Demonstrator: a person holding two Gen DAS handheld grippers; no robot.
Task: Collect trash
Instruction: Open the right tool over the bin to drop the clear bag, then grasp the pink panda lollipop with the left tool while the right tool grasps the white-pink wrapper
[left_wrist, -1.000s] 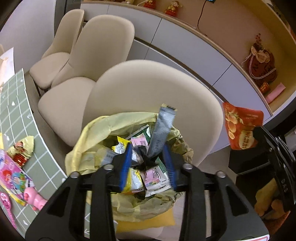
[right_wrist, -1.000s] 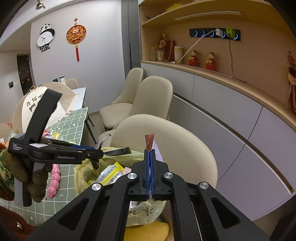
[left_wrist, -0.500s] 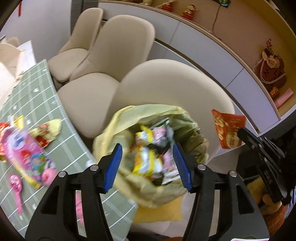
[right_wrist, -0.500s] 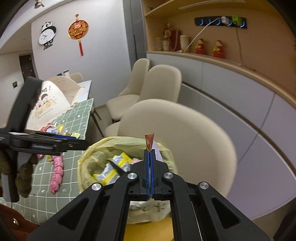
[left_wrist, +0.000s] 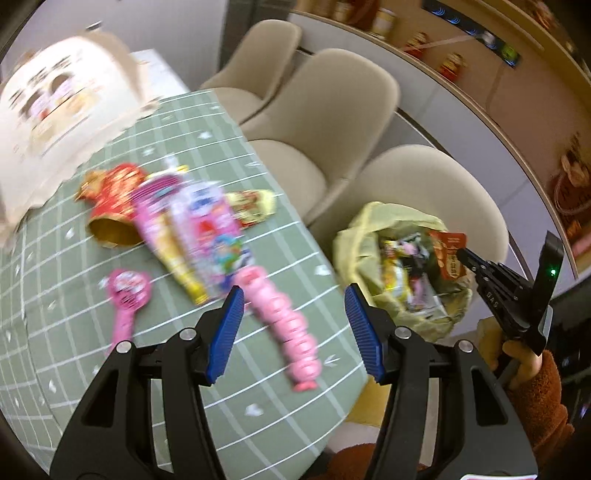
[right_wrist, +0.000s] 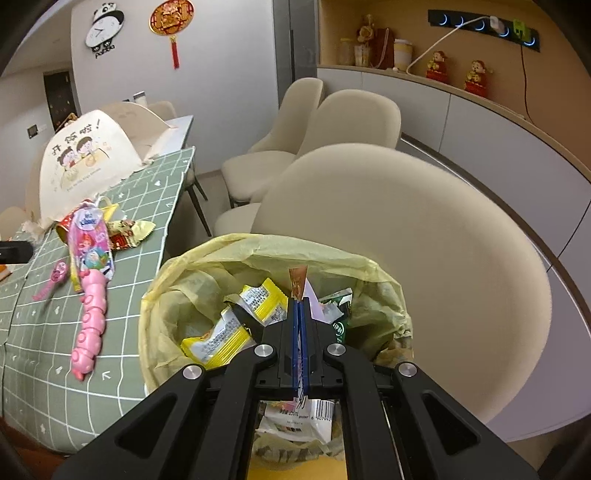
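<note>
The right tongs (right_wrist: 298, 306), clamped on an orange wrapper (right_wrist: 297, 281), hang over the trash bag (right_wrist: 207, 254); left tongs (left_wrist: 293, 328) gape empty, nearer the worktop's (left_wrist: 55, 332) blurred, probably pink packet (left_wrist: 210, 232).

You see a green white-gridded tablecloth (left_wrist: 110, 369), a pale yellow trash bag (right_wrist: 192, 280), a pink segmented toy (right_wrist: 90, 325), and cream chairs (right_wrist: 406, 258).
</note>
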